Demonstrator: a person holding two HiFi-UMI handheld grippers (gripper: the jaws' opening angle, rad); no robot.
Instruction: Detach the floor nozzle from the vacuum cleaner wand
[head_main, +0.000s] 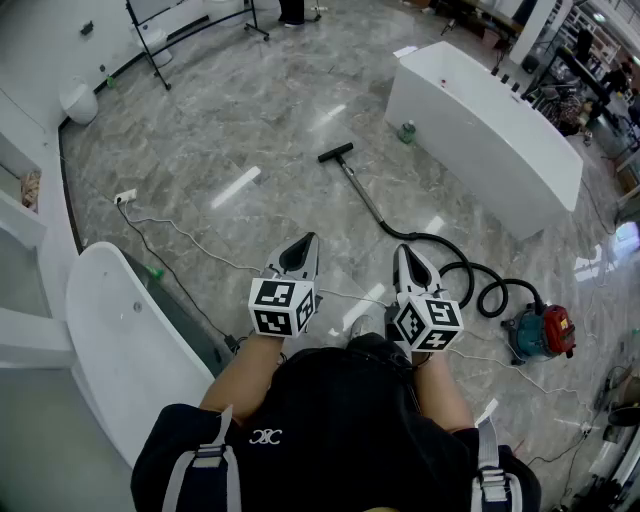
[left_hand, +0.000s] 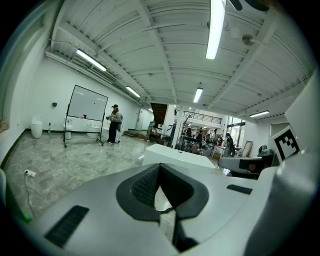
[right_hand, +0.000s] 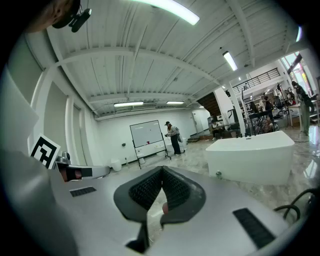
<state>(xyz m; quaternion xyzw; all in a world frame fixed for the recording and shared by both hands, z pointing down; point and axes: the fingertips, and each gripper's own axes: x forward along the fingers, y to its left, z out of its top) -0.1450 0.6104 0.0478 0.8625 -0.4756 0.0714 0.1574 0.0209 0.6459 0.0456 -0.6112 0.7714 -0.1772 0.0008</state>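
Note:
The vacuum cleaner lies on the marble floor ahead of me. Its black floor nozzle (head_main: 336, 153) sits at the far end of a thin wand (head_main: 365, 193), which joins a coiled black hose (head_main: 470, 273) leading to the red and teal body (head_main: 541, 333) at the right. My left gripper (head_main: 307, 239) and right gripper (head_main: 401, 249) are held side by side at waist height, well short of the wand. Both are shut with nothing between the pads. In the left gripper view the tips (left_hand: 160, 167) meet; the right gripper (right_hand: 161, 170) looks the same.
A long white bathtub (head_main: 487, 127) stands beyond the hose, with a small green can (head_main: 407, 131) by its end. Another white tub (head_main: 120, 340) is close on my left. White cables (head_main: 190, 238) and a socket strip (head_main: 124, 197) lie on the floor. A whiteboard (left_hand: 87, 106) and a person (left_hand: 115, 123) stand far off.

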